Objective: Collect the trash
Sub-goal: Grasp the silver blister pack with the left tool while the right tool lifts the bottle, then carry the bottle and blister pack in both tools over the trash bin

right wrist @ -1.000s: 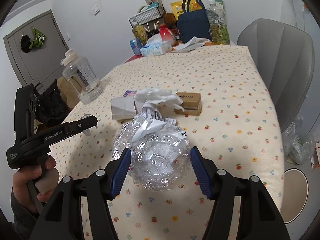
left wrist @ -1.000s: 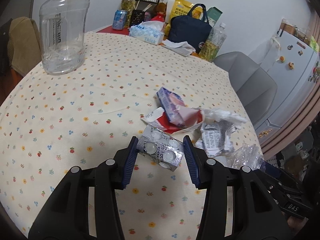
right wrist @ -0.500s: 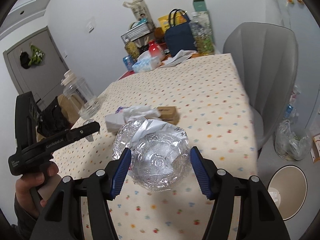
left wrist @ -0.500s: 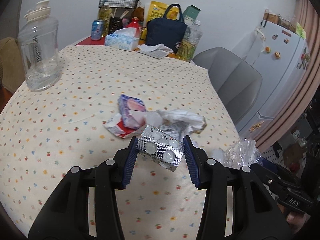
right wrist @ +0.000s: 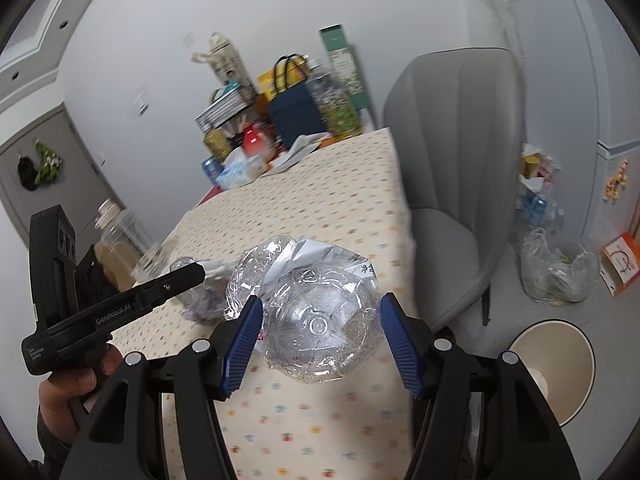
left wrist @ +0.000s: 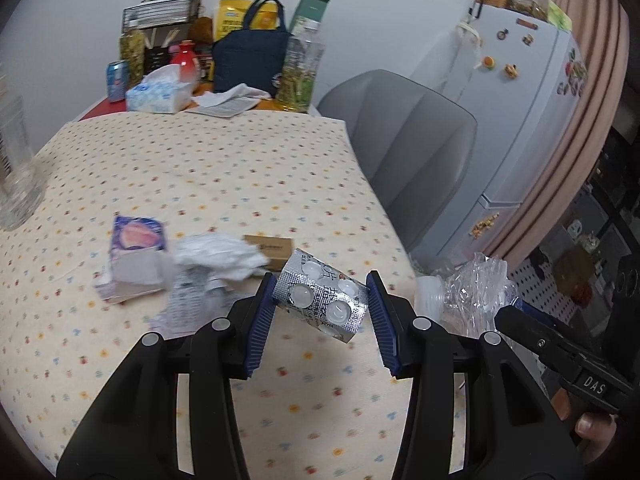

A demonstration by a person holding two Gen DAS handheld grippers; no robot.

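My left gripper is shut on a silver pill blister pack, held above the table's right side. My right gripper is shut on a crushed clear plastic bottle; that bottle also shows at the right of the left wrist view. More trash lies on the flowered tablecloth: a purple and white carton, a crumpled white tissue, a printed leaflet and a small brown box. A beige waste bin stands open on the floor at the lower right.
A grey chair stands at the table's right side. Bags, bottles, a tissue box and a navy tote crowd the far end. A big clear jug sits left. A filled plastic bag and a white fridge lie beyond.
Both grippers have swung rightwards with their loads, away from the trash pile. The chair, floor and beige bin have come into the right wrist view. Both grips are unchanged.
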